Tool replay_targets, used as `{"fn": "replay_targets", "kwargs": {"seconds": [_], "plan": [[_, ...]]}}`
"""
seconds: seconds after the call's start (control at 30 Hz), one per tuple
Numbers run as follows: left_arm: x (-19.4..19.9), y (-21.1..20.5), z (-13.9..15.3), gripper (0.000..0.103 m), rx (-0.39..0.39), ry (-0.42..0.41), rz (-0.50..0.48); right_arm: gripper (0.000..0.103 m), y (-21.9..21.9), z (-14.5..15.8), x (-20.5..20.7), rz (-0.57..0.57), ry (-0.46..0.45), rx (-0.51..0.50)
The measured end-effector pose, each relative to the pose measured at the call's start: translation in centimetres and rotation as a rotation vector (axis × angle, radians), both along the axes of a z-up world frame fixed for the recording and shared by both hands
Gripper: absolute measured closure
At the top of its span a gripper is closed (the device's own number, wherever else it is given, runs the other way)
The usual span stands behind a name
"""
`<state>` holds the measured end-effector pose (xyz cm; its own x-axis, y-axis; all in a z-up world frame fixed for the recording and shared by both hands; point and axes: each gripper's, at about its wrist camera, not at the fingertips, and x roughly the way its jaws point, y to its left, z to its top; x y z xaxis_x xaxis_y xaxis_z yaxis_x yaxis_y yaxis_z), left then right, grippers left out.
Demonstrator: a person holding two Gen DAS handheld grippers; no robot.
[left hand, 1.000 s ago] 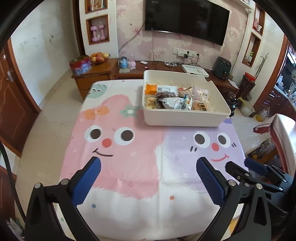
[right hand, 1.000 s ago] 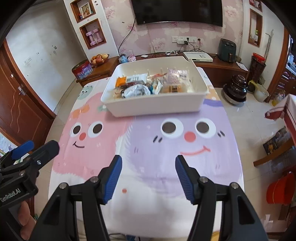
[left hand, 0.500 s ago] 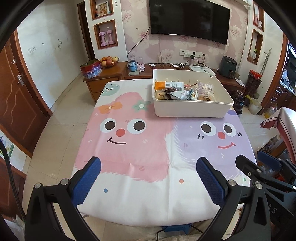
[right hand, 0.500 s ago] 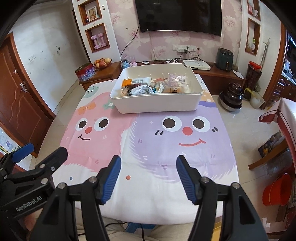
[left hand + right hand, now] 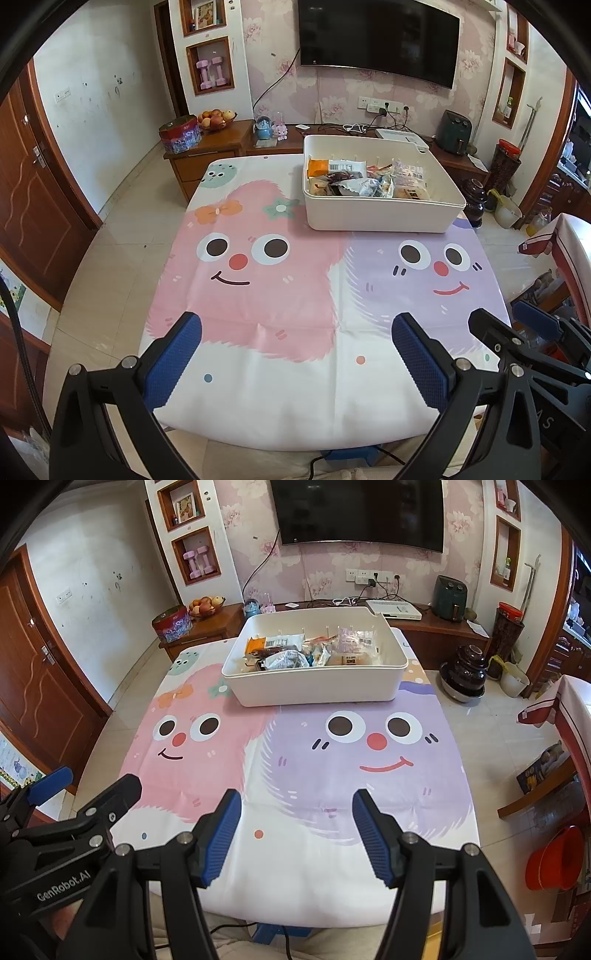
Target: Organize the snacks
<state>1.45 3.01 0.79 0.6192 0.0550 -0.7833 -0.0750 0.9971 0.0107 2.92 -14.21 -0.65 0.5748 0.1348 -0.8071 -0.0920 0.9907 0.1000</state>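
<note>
A white bin (image 5: 380, 216) (image 5: 317, 686) stands at the far side of the table on a pink and purple cartoon tablecloth (image 5: 280, 295) (image 5: 295, 760). Several wrapped snacks (image 5: 365, 181) (image 5: 303, 653) lie heaped inside it. My left gripper (image 5: 295, 325) hangs open and empty over the near part of the cloth, far from the bin. My right gripper (image 5: 295, 801) is also open and empty, over the near edge. Each shows at the side of the other's view: the left gripper (image 5: 94, 781), the right gripper (image 5: 500, 314).
Behind the table, a wooden cabinet (image 5: 221, 147) carries a red tin (image 5: 180, 138) and a fruit bowl (image 5: 216, 119), with a TV (image 5: 376, 37) above. A dark jar (image 5: 463, 675) and a red bucket (image 5: 554, 864) stand on the floor at the right.
Both grippers have drawn back from the bin toward the table's near edge, which has come into view. The jaws stay apart and empty.
</note>
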Motion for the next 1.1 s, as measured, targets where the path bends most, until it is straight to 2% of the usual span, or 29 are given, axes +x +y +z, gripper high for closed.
{"fn": "replay_targets", "kwargs": {"seconds": [0.33,1.1], "plan": [[0.2,-0.2,-0.6,0.001,-0.008,0.022,0.018,0.040,0.2,0.9,0.0,0.010,-0.024,0.008],[0.4,0.1,-0.4,0.001,-0.010,0.025,0.016,0.040,0.7,0.9,0.0,0.009,-0.019,0.014]]}}
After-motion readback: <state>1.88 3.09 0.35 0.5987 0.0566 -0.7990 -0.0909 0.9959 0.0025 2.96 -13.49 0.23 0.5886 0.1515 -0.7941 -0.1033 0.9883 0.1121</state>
